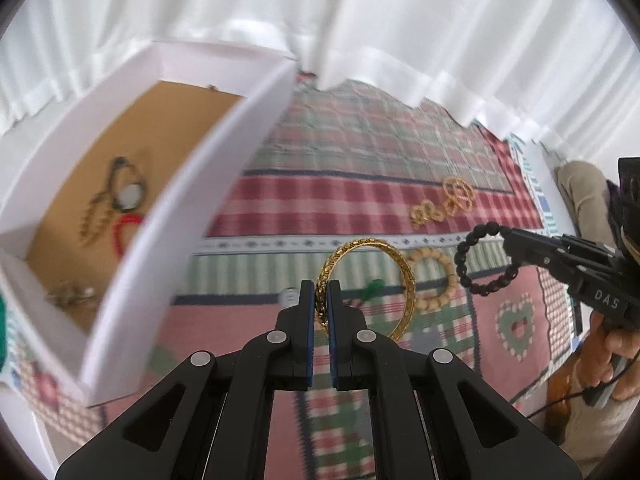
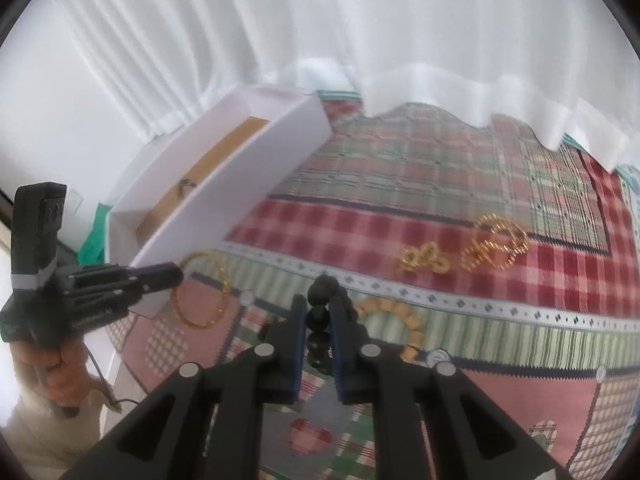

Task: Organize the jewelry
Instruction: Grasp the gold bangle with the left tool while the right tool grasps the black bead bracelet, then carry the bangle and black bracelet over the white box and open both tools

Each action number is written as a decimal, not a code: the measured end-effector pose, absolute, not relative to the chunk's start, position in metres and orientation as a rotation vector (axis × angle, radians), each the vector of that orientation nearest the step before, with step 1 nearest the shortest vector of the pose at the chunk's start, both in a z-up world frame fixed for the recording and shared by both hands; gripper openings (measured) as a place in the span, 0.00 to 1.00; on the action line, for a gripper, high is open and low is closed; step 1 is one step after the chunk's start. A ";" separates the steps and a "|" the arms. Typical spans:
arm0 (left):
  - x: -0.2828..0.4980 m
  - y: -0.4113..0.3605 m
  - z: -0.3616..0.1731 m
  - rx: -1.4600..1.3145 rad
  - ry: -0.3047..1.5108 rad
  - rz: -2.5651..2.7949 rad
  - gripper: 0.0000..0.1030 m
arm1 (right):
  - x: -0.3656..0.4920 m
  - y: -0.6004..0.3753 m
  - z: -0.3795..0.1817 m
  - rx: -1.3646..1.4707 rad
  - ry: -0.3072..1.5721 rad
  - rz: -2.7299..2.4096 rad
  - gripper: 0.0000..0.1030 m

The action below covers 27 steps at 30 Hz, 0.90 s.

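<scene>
Left tongs (image 1: 321, 300) pinch gold bangle (image 1: 384, 280); right tongs (image 2: 318, 316) pinch black bracelet (image 2: 320, 320).

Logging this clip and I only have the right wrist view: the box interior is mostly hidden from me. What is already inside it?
Observer: The left wrist view shows the white box holding a red bead loop on its brown floor.
Operator: Anything beside it?
Observer: A dark cord piece with a pale round pendant lies just above the red loop.
Operator: And the left gripper's grasp?
Observer: The left gripper is shut on the gold bangle's rim, bangle upright, above the quilt.
</scene>
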State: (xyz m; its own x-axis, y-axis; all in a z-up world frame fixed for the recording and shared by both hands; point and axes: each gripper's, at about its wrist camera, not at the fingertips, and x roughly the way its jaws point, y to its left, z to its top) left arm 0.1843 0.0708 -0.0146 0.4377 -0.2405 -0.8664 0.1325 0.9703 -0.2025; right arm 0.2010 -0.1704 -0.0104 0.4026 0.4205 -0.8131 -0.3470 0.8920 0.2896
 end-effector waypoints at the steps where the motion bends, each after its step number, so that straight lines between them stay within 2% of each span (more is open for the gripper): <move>1: 0.180 0.082 -0.009 -0.112 1.084 -0.220 0.04 | 0.200 -0.165 -0.007 0.074 1.046 0.494 0.11; 13: 0.178 0.240 0.034 -0.154 0.996 0.066 0.04 | 0.223 -0.036 0.058 -0.018 0.948 0.680 0.11; 22: 0.225 0.318 0.002 -0.223 1.026 0.231 0.04 | 0.270 0.076 0.069 -0.090 0.930 0.750 0.11; 27: 0.255 0.337 -0.029 -0.246 1.072 0.272 0.04 | 0.311 0.124 0.045 -0.162 0.971 0.725 0.11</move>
